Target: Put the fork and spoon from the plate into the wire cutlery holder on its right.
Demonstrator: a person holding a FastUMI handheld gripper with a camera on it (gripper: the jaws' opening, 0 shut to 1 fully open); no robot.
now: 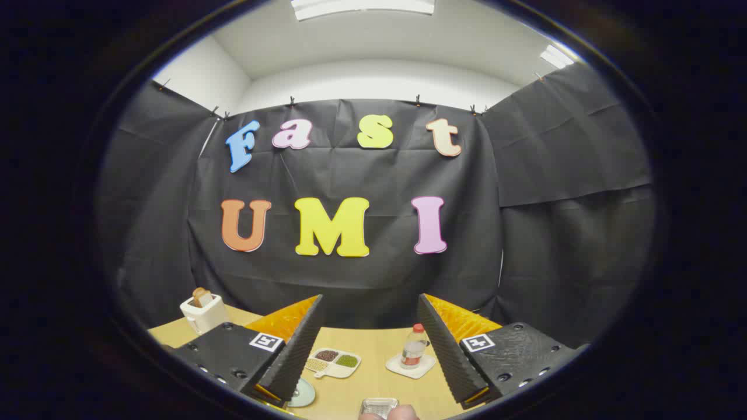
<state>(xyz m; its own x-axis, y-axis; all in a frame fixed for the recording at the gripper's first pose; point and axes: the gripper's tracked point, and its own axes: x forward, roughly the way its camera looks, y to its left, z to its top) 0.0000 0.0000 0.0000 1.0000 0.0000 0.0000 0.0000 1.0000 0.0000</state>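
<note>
Nearest of all, right under the gripper (369, 344), sat a small clear tray (379, 406) with a person's fingertip (402, 413) touching its near edge. It lay low between the two fingers, closer in than their tips. The fingers stood wide apart, gripping nothing, and pointed level across the table (373, 373) toward the black cloth wall rather than down at it.

Just ahead of the fingers, in the gap between them, a divided dish (334, 361) held three little heaps, dark red, green and pale. Beside it, toward the right finger, a bottle (414, 347) with a red cap stood upright on a white coaster (410, 366). A pale round disc (302, 394) peeked out beside the left finger's tip. Off beyond the left finger, at the far side of the table, a white toaster (203, 312) stood with a slice in its slot.

From where the gripper looked I could make out no plate, fork, spoon or wire holder, so I could not say which way the cutlery lay or how its handles ran. My guess was that it sat lower or nearer than the fingers were aimed. The gripper would have to tip down to find it before any reach could be lined up.
</note>
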